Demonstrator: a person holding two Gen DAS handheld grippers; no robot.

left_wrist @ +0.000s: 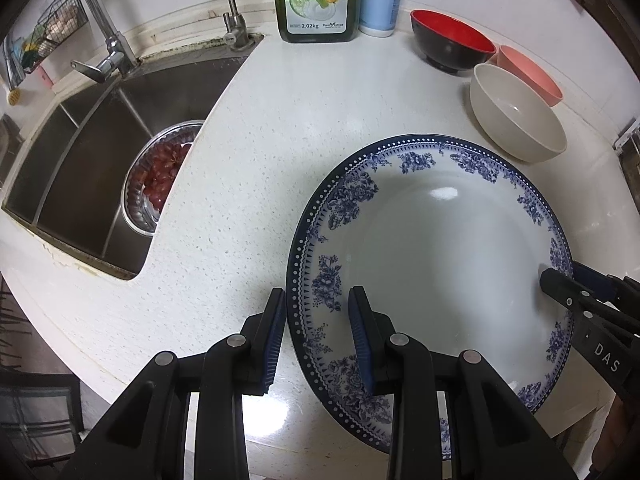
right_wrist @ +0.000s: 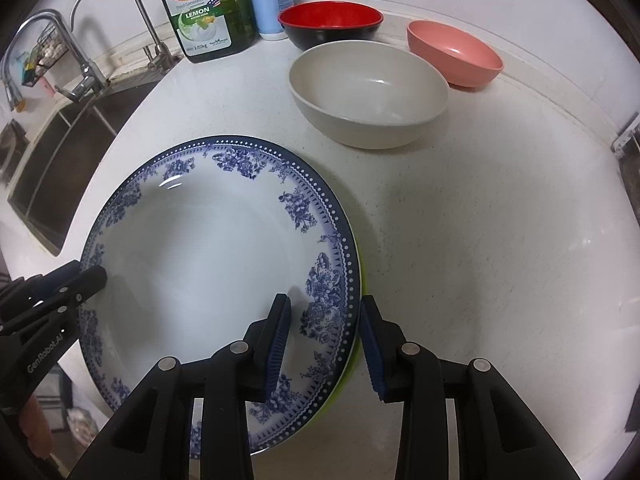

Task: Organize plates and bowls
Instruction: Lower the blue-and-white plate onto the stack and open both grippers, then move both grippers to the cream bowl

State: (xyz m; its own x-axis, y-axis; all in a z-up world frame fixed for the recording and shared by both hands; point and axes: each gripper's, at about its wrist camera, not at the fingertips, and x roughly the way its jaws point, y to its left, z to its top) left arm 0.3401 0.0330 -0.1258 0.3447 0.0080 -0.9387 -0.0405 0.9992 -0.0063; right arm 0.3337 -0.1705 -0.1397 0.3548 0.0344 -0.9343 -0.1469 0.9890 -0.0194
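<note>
White speckled surface [left_wrist: 280, 128] carries a blue-patterned plate [left_wrist: 432, 240]; left tongs [left_wrist: 318, 336] and right tongs [right_wrist: 326, 340] straddle its opposite rims, jaws parted, not pressing.

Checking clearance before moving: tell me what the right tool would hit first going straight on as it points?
The right tool straddles the blue-patterned plate; its rim comes first, probably.

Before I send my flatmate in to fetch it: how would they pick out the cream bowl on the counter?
Start at the sink and cross the white counter past the blue-flowered plate. Just beyond that plate's far rim stand three bowls, and the cream bowl is the nearest. It is the largest and plain off-white, unlike the black bowl with a red inside and the pink bowl.
</note>
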